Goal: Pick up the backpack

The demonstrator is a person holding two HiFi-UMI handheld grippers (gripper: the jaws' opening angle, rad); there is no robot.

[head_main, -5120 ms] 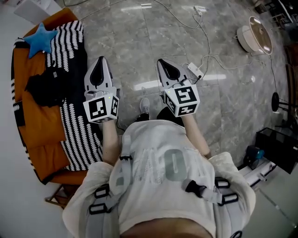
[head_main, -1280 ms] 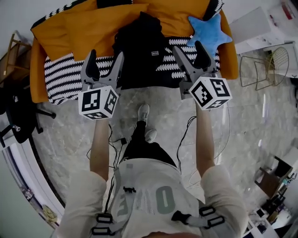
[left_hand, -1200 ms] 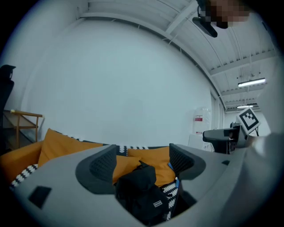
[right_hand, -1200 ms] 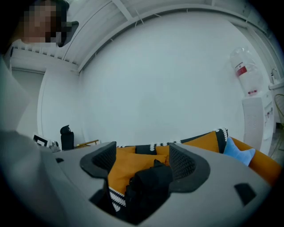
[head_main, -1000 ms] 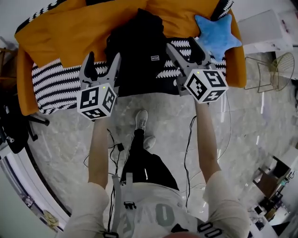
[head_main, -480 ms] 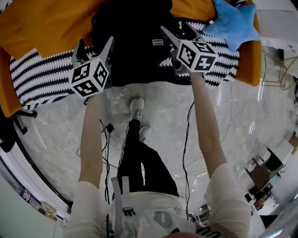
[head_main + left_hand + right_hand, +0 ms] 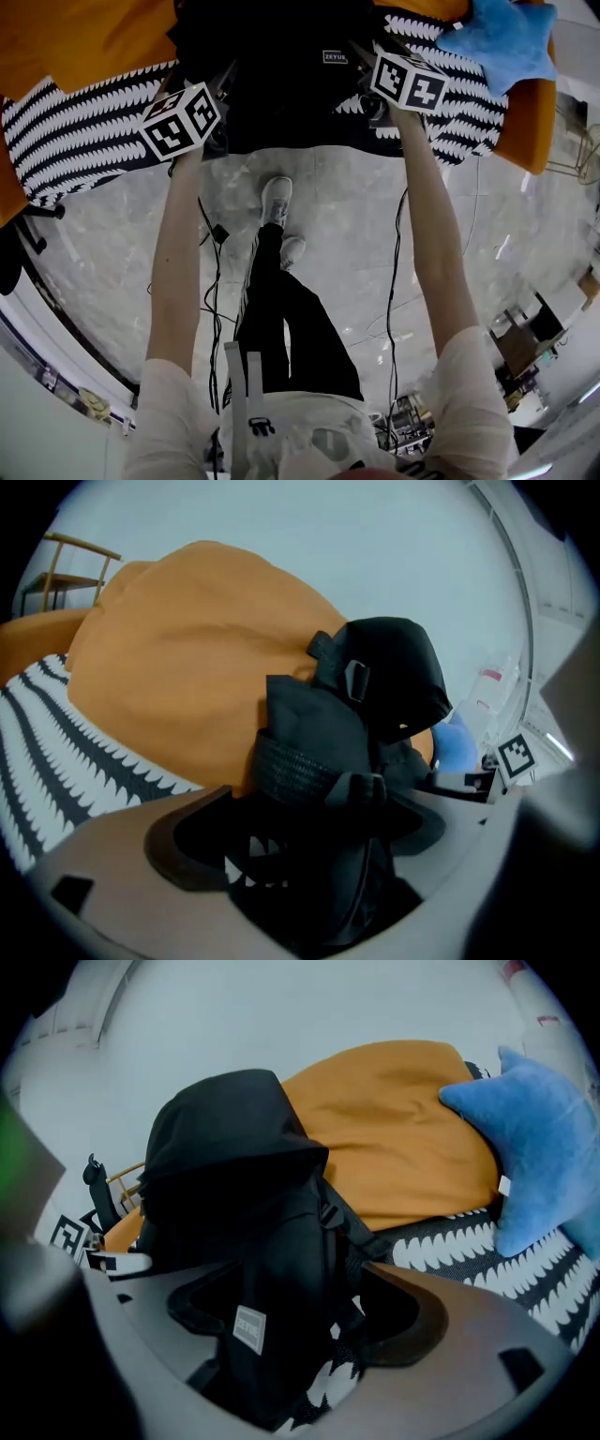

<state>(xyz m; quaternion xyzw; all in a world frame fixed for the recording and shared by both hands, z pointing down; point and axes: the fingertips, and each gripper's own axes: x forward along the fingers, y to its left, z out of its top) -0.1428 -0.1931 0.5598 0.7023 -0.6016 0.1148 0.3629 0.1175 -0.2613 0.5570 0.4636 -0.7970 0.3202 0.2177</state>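
Plainly, the backpack (image 7: 281,84) bears a small label (image 7: 335,57), lettering unreadable.

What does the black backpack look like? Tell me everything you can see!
The backpack is black, soft cloth, with a rounded flap on top, a woven strap, plastic buckles and a small grey label. It stands upright on the striped blanket, leaning on the orange cushion. The left tool, whose jaws have just been opening, and the right tool each have open jaws around one lower side of it, not squeezing yet.
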